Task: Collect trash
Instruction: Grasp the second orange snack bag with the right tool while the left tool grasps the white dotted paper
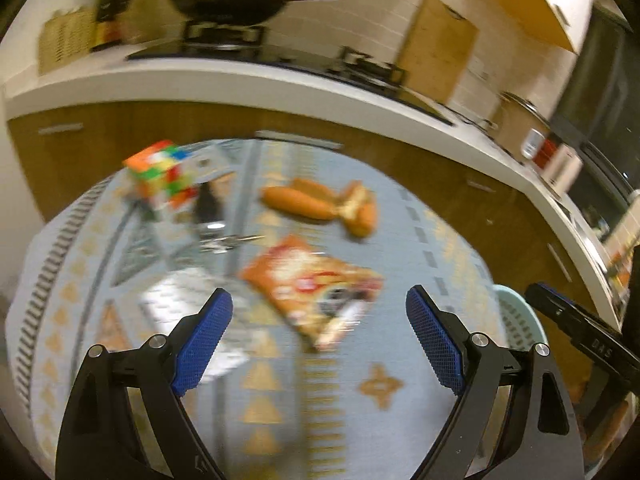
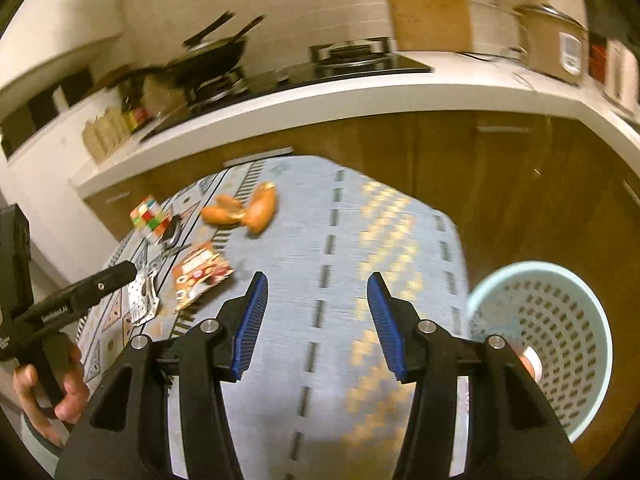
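Note:
An orange snack wrapper lies on the patterned blue tablecloth, just ahead of my open, empty left gripper. It also shows in the right wrist view at the left. A pale green perforated trash basket stands off the table's right edge; its rim shows in the left wrist view. My right gripper is open and empty above bare cloth, left of the basket. A crumpled silvery wrapper lies beside the orange one.
Bread rolls and a colourful puzzle cube sit at the table's far side, with a dark bottle and metal keys. A white kitchen counter with a black wok runs behind.

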Demonstrator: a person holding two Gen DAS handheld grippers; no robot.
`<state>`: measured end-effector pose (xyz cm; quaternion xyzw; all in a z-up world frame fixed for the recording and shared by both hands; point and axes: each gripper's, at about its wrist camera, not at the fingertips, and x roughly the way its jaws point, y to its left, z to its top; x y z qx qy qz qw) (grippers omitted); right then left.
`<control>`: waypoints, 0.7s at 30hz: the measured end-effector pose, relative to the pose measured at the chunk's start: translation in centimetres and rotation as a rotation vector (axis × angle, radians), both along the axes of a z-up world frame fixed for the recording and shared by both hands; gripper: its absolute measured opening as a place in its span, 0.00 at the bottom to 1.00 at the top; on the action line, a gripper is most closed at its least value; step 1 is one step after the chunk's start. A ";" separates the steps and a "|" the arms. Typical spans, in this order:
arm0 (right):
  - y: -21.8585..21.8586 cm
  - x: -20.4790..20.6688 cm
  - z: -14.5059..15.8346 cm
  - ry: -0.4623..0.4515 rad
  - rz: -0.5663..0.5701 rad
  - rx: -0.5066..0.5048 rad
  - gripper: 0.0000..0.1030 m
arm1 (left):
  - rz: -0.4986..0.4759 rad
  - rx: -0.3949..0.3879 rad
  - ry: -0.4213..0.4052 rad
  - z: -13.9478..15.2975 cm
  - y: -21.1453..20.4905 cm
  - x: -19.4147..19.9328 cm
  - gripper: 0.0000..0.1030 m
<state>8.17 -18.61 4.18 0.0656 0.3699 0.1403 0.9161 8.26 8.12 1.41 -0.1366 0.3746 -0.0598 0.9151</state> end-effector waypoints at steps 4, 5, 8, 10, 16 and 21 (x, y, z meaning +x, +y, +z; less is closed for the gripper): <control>3.6 0.6 -0.1 -0.002 0.060 -0.048 0.47 | 0.073 0.017 0.053 -1.8 3.1 0.7 0.84; 4.2 0.8 -0.1 -0.004 0.067 -0.056 0.47 | 0.084 0.021 0.067 -2.3 3.5 0.9 0.84; 6.2 1.4 -0.5 0.004 0.090 -0.076 0.47 | 0.100 0.030 0.122 -4.1 4.0 1.8 0.84; 7.1 2.1 -0.9 0.020 0.097 -0.081 0.47 | 0.120 0.039 0.163 -5.2 4.0 2.5 0.84; 9.0 4.3 -2.3 0.066 0.106 -0.089 0.47 | 0.135 0.154 0.175 -5.8 2.9 3.4 0.82; 10.1 5.6 -3.9 0.102 0.125 -0.089 0.47 | 0.124 0.227 0.164 -6.4 2.9 2.9 0.66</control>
